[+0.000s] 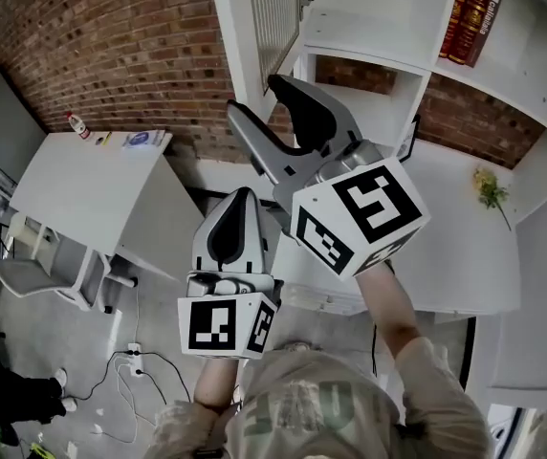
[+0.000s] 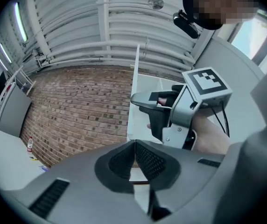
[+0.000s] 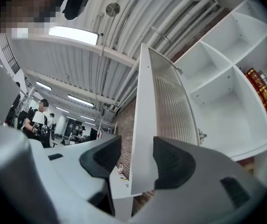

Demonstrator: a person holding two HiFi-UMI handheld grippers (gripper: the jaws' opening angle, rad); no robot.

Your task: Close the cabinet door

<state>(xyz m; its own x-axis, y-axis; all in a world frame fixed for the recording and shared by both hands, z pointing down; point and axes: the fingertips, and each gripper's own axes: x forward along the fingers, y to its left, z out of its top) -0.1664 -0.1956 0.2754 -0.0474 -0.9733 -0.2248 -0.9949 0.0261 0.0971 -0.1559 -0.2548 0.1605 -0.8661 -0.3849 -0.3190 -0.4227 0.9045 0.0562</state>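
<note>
The white cabinet door [image 1: 275,17] with a ribbed glass panel stands swung open from the white shelf cabinet [image 1: 379,36]. My right gripper [image 1: 259,98] is raised just under the door's lower edge, jaws open. In the right gripper view the door's edge [image 3: 144,125] shows in the gap of my right gripper [image 3: 137,146], with clear space beside the left pad. My left gripper [image 1: 238,199] is lower and nearer to me, shut on nothing. Its pads meet in the left gripper view [image 2: 134,147], where the door [image 2: 134,97] stands edge-on ahead beside the right gripper [image 2: 159,104].
Red books [image 1: 471,12] stand on an upper shelf at the right. Left of the cabinet, against the brick wall [image 1: 111,46], is a white table [image 1: 82,199] with a small bottle [image 1: 77,122]. A white counter [image 1: 446,256] with yellow flowers [image 1: 490,189] lies to the right.
</note>
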